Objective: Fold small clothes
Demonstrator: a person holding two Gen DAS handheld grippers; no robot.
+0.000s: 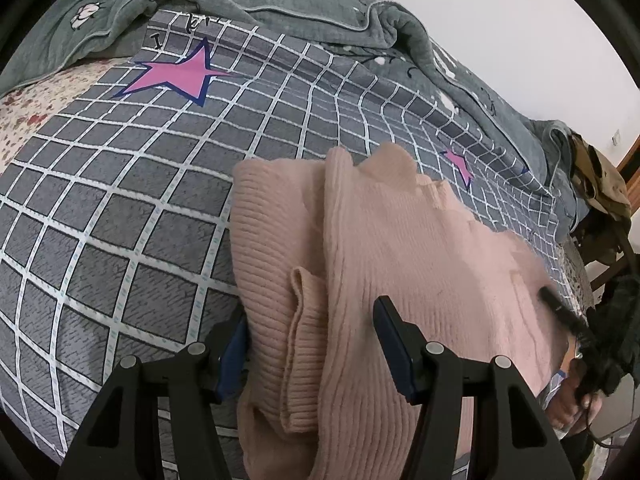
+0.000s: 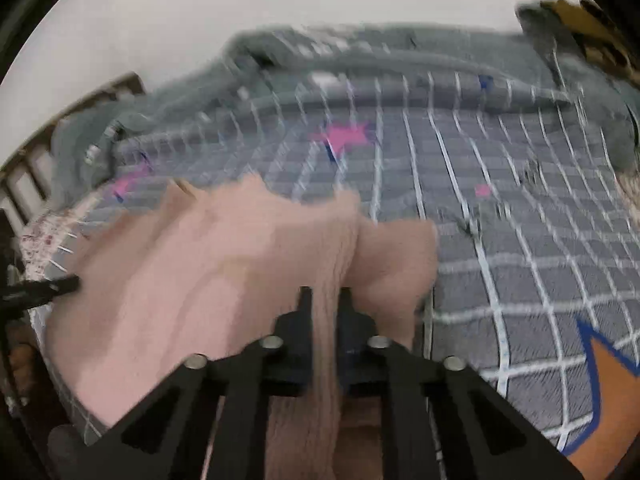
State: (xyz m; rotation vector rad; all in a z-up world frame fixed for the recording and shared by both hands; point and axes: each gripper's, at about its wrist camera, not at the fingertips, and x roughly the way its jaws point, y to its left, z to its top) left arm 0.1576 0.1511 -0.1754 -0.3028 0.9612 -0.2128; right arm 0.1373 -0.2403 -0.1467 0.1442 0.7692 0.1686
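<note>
Grid-print bedspread (image 1: 120, 208), pink sweater (image 1: 400, 240) lengthwise away, right gripper (image 2: 326, 300) pinching fold

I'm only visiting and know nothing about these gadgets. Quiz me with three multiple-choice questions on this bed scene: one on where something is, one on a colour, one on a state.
1. Where does the pink knit sweater lie?
A. on the grid-patterned bedspread
B. on a wooden floor
C. in a basket

2. What colour is the big star printed on the bedspread in the left view?
A. green
B. pink with a dark blue outline
C. yellow

3. How is the right hand-held gripper?
A. wide open over bare bedspread
B. out of view
C. shut on a fold of the sweater

Answers: 1 A, gridded cloth shows around the sweater; 2 B, plainly pink and blue-edged; 3 C, knit runs pinched between its fingers.
</note>
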